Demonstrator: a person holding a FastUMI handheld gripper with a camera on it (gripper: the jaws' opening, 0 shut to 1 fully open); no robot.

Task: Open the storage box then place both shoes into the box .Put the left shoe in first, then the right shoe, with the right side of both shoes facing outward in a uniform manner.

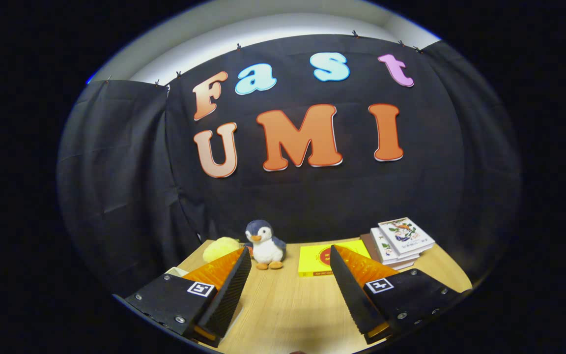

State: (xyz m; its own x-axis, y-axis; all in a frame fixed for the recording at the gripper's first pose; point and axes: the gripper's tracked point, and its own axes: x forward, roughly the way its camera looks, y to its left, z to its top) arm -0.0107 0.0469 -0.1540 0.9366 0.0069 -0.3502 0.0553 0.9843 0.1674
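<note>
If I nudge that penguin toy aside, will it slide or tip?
The penguin toy looks plush, so probably light and soft. It stands upright on small feet on the table, so a high push would likely topple it. The open gripper holds nothing.

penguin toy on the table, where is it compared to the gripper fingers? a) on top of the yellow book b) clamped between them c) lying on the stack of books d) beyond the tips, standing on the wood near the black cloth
d: the penguin toy stands upright on the table beyond the open gripper, next to a yellow plush, apart from the yellow book and the stack of books.
</note>
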